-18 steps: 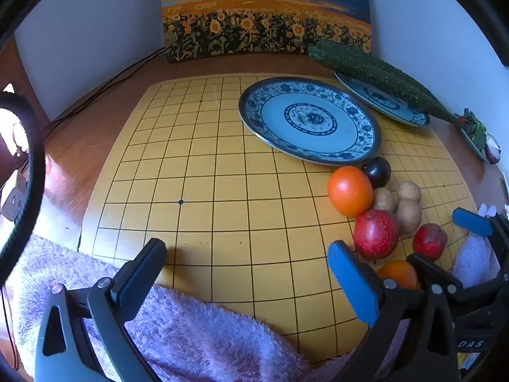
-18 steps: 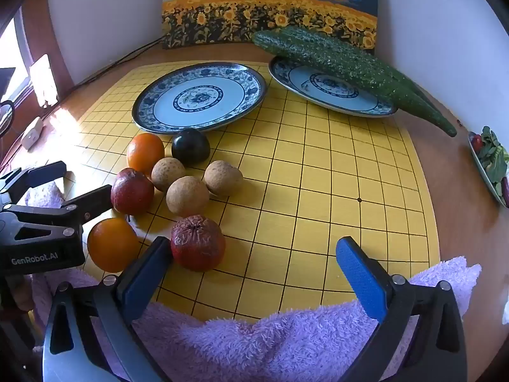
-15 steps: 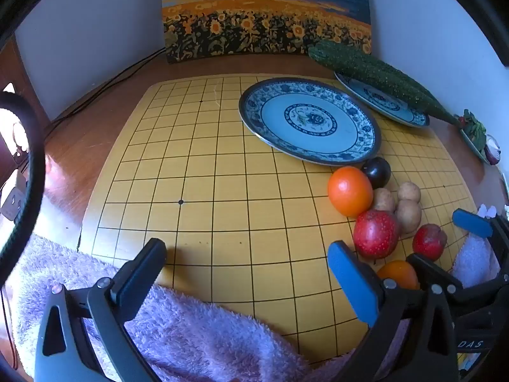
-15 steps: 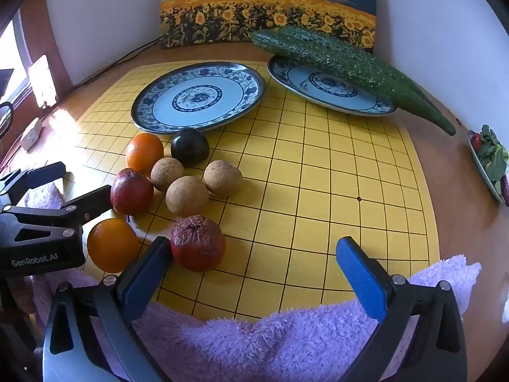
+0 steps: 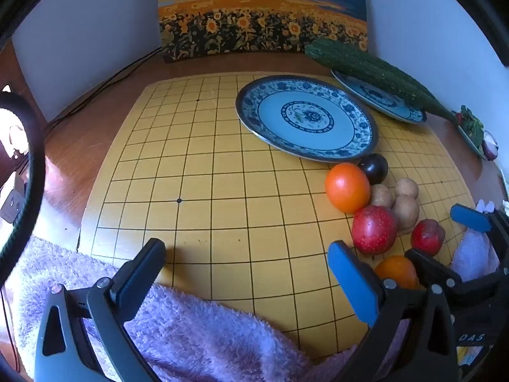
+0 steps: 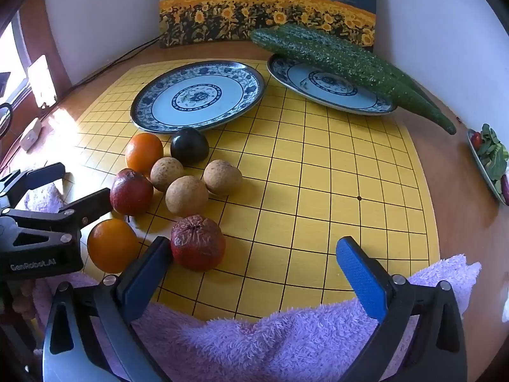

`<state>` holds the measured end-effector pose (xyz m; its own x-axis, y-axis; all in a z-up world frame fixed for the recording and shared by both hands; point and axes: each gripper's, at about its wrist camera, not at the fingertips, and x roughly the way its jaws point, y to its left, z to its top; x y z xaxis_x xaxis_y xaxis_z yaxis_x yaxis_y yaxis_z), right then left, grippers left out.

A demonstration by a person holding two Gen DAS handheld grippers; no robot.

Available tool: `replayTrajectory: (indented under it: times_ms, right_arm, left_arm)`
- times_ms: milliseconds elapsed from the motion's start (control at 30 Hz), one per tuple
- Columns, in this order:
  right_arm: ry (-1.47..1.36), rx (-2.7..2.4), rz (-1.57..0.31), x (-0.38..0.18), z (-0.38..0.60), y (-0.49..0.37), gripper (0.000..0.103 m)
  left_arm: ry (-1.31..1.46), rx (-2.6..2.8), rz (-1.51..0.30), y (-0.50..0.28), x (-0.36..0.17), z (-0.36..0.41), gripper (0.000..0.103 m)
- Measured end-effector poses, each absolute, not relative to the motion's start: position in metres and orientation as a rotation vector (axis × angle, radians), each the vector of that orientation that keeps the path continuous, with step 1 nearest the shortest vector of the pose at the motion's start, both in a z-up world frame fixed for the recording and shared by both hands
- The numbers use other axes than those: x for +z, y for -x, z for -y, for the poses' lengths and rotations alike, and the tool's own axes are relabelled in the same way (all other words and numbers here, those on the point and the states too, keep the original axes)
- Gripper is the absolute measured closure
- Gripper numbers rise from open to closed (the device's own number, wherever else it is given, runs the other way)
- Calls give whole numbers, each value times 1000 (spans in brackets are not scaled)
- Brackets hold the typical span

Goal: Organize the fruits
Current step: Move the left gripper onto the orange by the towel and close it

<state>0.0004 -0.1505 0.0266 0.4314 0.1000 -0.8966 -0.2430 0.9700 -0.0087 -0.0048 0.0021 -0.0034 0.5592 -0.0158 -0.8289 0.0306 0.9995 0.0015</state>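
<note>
- Your left tongs (image 5: 245, 270) hang spread wide over the yellow grid board (image 5: 222, 191), pinching nothing; a lilac towel (image 5: 197, 334) lies beneath them at the near edge.
- Your right tongs (image 6: 254, 261) are likewise spread wide and grip nothing, with the wrinkled red fruit (image 6: 198, 242) just beside the left finger.
- The near blue-patterned plate (image 6: 198, 95) sits on the board with nothing on it.
- The far blue-patterned plate (image 6: 327, 86) carries long green cucumbers (image 6: 343, 60) that overhang its rim toward the right wall.
- A small dish of greens (image 6: 491, 159) sits on the wooden table (image 6: 461, 191) off the board's right edge.
- The fruit is bunched on the board in front of the near plate: a dark plum (image 6: 189, 145) closest to the rim, an orange (image 6: 144, 152) beside it, three brown round fruits (image 6: 186, 195), a red apple (image 6: 131, 191), and a second orange (image 6: 113, 245) nearest you.
- A sunflower-field painting (image 6: 267, 3) leans against the white wall behind the plates, and a dark cable (image 5: 105, 86) runs along the table at the left.
</note>
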Motion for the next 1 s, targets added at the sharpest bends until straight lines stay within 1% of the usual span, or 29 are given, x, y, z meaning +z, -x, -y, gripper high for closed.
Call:
replayTrajectory:
  times_ms: [133, 267, 367, 667, 833, 900, 1000]
  right_arm:
    - [147, 219, -1110, 26, 149, 1, 0]
    - [146, 247, -1103, 31, 152, 9, 10]
    - [117, 261, -1098, 36, 157, 16, 13]
    - [155, 260, -1032, 55, 164, 35, 15]
    - [159, 249, -1020, 57, 171, 41, 16]
    - [151, 236, -1018, 58, 175, 40, 18]
    - [133, 238, -1016, 59, 182, 40, 19]
  left_arm:
    - [-7, -37, -996, 8, 1, -5, 1]
    - [64, -66, -1011, 16, 8, -8, 4]
    - [73, -73, -1010, 24, 15, -7, 4]
    - [45, -144, -966, 50, 40, 23, 5]
    - [32, -162, -974, 49, 36, 33, 4]
    - [34, -161, -991, 49, 32, 36, 7]
    - [31, -158, -1011, 50, 27, 41, 12]
